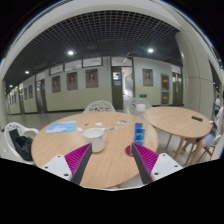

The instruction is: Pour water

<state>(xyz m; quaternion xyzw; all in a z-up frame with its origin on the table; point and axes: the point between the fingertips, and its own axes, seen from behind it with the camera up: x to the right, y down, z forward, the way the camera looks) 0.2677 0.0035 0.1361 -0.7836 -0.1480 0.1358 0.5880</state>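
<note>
Hand-held gripper [110, 160] wide open w/ nothing held; 1 white cup [94, 138], 2 round tables [60, 148].

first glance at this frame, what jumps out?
The round wooden table just ahead of the gripper, whose two pink-padded fingers stand open over its near edge. A white cup stands on the table just beyond the left finger, with a blue-labelled bottle further right, beyond the right finger. A second round table stands to the right behind it.

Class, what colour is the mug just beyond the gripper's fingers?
White mug, gripper view.
</note>
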